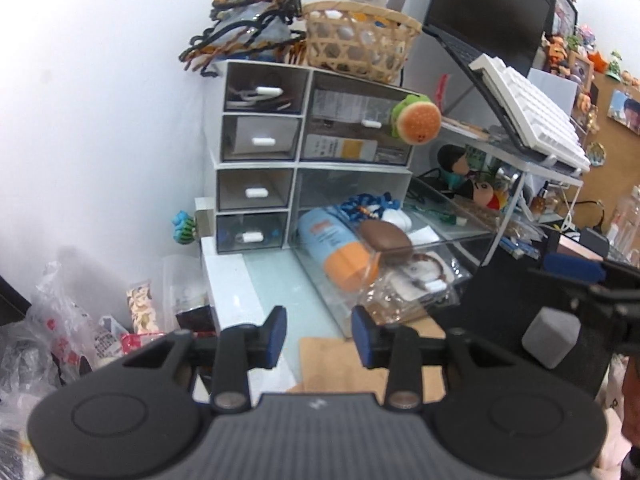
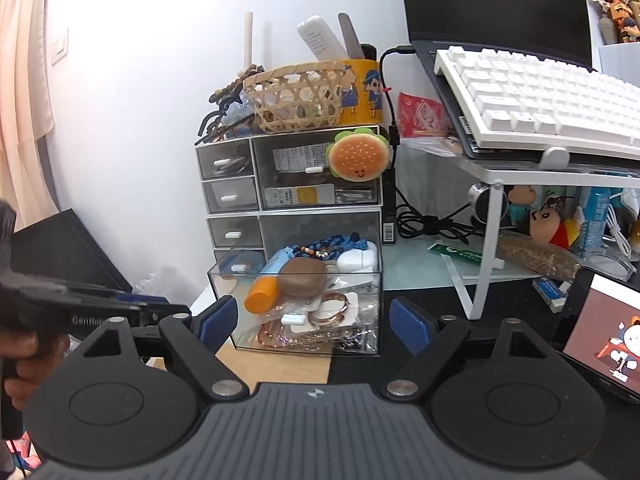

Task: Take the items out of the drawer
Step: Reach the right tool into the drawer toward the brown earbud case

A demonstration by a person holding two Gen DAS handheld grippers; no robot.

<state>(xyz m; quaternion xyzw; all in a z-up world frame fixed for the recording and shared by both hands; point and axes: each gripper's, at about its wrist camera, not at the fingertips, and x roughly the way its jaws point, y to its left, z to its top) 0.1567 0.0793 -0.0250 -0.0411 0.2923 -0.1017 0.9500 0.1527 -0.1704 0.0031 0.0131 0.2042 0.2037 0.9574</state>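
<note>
Drawer [image 2: 304,312] pulled out, dead ahead of your right gripper [image 2: 312,322], nearer than left gripper [image 1: 320,336]; both grippers' fingers apart, empty.

Pulled-out clear drawer [image 2: 296,312] is open on top at frame center; burger plush [image 2: 358,158] overhangs just above.

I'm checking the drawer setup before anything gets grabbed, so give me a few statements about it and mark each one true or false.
1. The clear drawer is pulled out. True.
2. The right gripper holds the brown case. False: it is open and empty, short of the drawer.
3. The bottle has an orange cap. True.
4. The burger plush lies inside the drawer. False: it hangs on the organizer's upper front.
5. The left gripper is open. True.
</note>
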